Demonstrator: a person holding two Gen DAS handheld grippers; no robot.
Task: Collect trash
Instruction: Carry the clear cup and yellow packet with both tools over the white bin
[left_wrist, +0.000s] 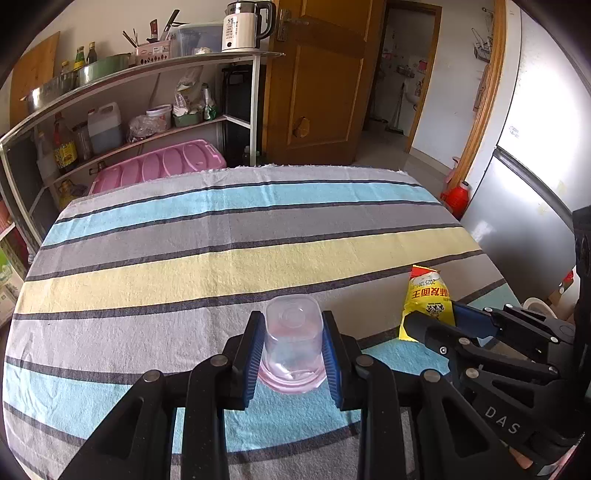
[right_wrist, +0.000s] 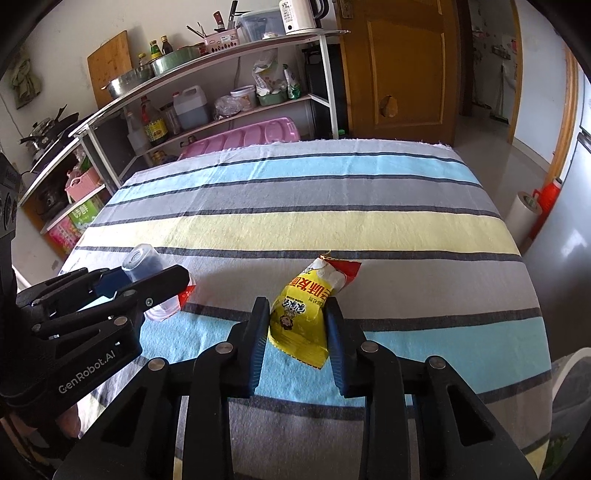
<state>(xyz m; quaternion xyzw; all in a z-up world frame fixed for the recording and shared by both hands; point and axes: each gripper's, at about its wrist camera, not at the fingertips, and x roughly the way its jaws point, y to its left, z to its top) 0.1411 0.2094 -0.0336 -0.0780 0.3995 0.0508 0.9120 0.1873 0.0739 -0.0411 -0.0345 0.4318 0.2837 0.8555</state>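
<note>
A clear plastic cup (left_wrist: 291, 343) with a pinkish rim stands upside down between the blue pads of my left gripper (left_wrist: 291, 319), which is shut on its sides. From the right wrist view the cup (right_wrist: 142, 260) leans in that left gripper (right_wrist: 173, 284), with its rim close to the striped cloth (right_wrist: 332, 229). A yellow and red snack packet (right_wrist: 299, 314) sits upright between the fingers of my right gripper (right_wrist: 297, 306), and both pads touch its sides. The left wrist view shows the right gripper (left_wrist: 439, 321) nipping the packet (left_wrist: 428, 295) at its near end.
The striped cloth (left_wrist: 221, 236) covers the whole table. Beyond the far edge stand a metal shelf unit (left_wrist: 147, 74) with bottles, bowls and a kettle (left_wrist: 245, 26), a pink tub lid (left_wrist: 159, 166) and a wooden door (left_wrist: 317, 81). A fridge (left_wrist: 528, 147) and a red flask (left_wrist: 458, 197) are at the right.
</note>
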